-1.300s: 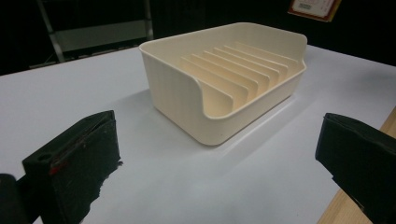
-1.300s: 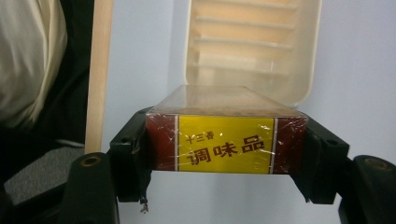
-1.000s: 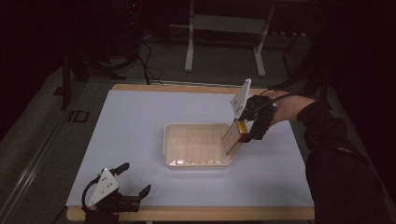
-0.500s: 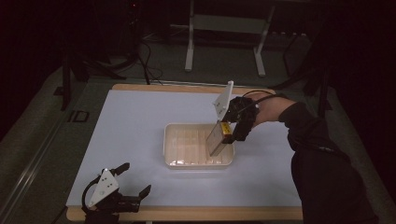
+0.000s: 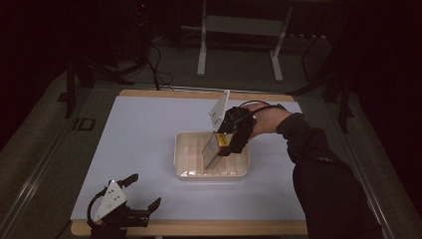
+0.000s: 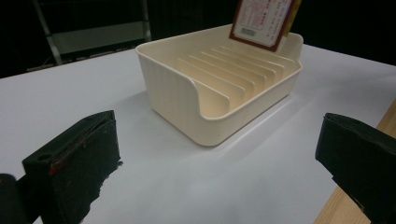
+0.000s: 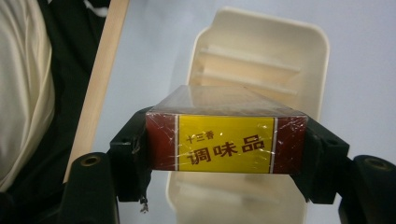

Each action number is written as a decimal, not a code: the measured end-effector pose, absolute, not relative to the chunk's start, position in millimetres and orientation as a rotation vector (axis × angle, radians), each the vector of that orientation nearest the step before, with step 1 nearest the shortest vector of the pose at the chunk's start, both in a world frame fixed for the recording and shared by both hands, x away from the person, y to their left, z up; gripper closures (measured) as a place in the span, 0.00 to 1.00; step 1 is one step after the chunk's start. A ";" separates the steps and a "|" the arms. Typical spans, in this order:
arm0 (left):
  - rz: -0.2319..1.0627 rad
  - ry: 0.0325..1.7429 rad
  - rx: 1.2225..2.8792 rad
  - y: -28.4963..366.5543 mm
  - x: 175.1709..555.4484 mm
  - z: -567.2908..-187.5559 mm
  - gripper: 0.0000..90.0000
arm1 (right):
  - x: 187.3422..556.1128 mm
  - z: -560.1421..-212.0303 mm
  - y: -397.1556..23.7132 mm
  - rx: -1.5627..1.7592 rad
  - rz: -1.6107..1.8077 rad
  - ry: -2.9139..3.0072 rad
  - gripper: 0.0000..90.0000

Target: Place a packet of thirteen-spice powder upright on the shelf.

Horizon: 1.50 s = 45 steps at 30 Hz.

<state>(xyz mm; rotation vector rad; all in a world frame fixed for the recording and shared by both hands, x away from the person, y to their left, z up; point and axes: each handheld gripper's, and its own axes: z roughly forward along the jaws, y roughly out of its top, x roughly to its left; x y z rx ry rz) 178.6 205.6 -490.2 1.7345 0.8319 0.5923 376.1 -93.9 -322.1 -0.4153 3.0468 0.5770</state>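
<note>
High view: right gripper held in the person's right hand over the cream plastic slotted tray, jaws clamped on a flat cellophane-wrapped red and yellow box. Box hangs on edge, slightly tilted, lower end down among the tray's divider ribs; cannot tell if it touches them. Grey three-cornered plate sticks up from the gripper. Black sleeve comes in from the bottom right. Tray sits near the middle of the white table, right of centre. Left gripper at the table's near left corner, well apart from the tray, jaws spread wide, nothing between them.

Left gripper view: two black jaws far apart at the bottom corners, only bare table between them. Tray ahead, low cut-out front wall, row of thin upright ribs inside, slots empty. Box's back panel at the top, over the far end of the tray: white label with a red border, fine print and a small barcode-like patch, too small to read.

Right gripper view: black jaws press both short ends of the box, grip tight. Facing panel: yellow centre, dark red ends, thin white lines between. Red characters read 十三香 small on top, 调味品 large below. Shiny crinkled wrap. Tray lies behind and below the box, ribs visible, nothing in it. Wooden table edge and dark clothing at left.
</note>
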 end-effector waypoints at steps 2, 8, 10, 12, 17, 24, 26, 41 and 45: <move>0.594 0.830 1.735 205.7 178.5 -490.1 0.00 | 376.6 -323.8 -90.4 -0.415 0.600 3.042 0.36; 0.592 0.830 1.734 206.0 178.3 -489.9 0.00 | 382.5 -329.6 -80.2 -0.380 0.680 3.021 0.36; 0.592 0.829 1.734 206.1 178.2 -489.9 0.00 | 384.5 -331.8 -77.9 -0.362 0.699 3.014 0.36; 0.593 0.828 1.733 206.1 178.1 -489.9 0.00 | 387.4 -334.8 -75.4 -0.352 0.711 3.007 0.36; 0.592 0.828 1.734 206.1 177.7 -489.6 0.00 | 394.8 -345.4 -71.0 -0.320 0.739 3.011 0.36; 0.590 0.828 1.733 206.1 177.7 -489.6 0.00 | 403.5 -358.5 -67.7 -0.265 0.737 3.023 0.36; 0.590 0.826 1.735 206.0 177.9 -489.6 0.00 | 405.9 -361.8 -67.1 -0.241 0.729 3.027 0.36; 0.591 0.829 1.735 206.5 178.7 -489.4 0.00 | 412.9 -383.0 -55.2 -0.151 0.672 3.086 0.36; 0.589 0.828 1.734 206.2 178.7 -489.3 0.00 | 414.6 -386.6 -53.9 -0.121 0.685 3.093 0.36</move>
